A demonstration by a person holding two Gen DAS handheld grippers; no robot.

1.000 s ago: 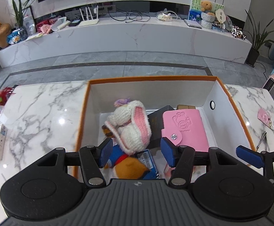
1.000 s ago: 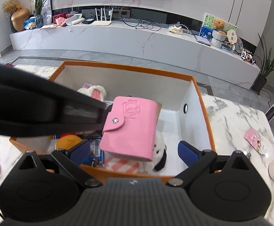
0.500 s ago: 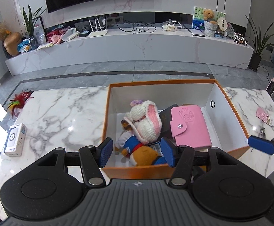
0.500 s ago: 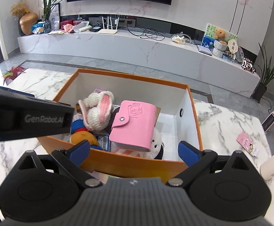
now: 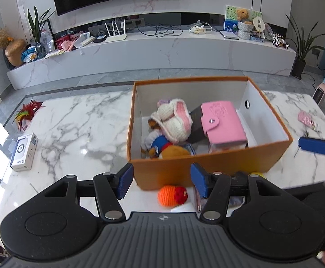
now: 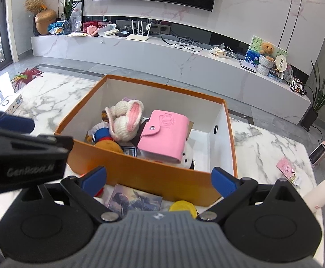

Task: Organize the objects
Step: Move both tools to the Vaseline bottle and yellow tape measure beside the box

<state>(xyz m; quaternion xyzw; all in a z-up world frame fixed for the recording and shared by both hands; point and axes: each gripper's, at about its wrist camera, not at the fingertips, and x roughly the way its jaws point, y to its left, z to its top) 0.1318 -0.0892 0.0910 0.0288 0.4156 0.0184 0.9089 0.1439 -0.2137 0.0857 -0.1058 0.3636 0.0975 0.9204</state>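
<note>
Orange box [image 5: 207, 167]: stands on the white marble desk [image 5: 73, 122], lid off, white inside, a round hole in its right end wall.

Contents of box:
- Pink wallet [image 5: 222, 122] with a snap flap, lying tilted on top of the pile, right of centre.
- Knitted white rabbit [image 5: 173, 120] with pink-lined ears, just left of the wallet and touching a dark item beneath it.
- Stuffed toy in blue and orange [image 5: 164, 148], low at the near left corner, partly under the rabbit.
- Black-and-white plush [image 6: 188, 156], seen from the right wrist, mostly hidden under the wallet.

Items on the desk outside the box:
- Orange knitted ball [image 5: 172, 195] with a red part, just beside the near wall of the box.
- Picture card [image 6: 135, 198], flat, near the same wall.
- Yellow round item [image 6: 183, 207], partly hidden beside the card.
- Small white carton [image 5: 24, 151], well apart at the left edge.
- Pink packet [image 5: 306, 120], well apart at the right.
- Red feathered ornament [image 5: 27, 111], far left corner.

Left tongs [image 5: 160, 181]: spread wide, holding nothing, hovering in front of the near wall of the box above the knitted ball.

Right tongs [image 6: 160, 178]: spread wide, holding nothing, hovering in front of the near wall above the card and the yellow item.
</note>
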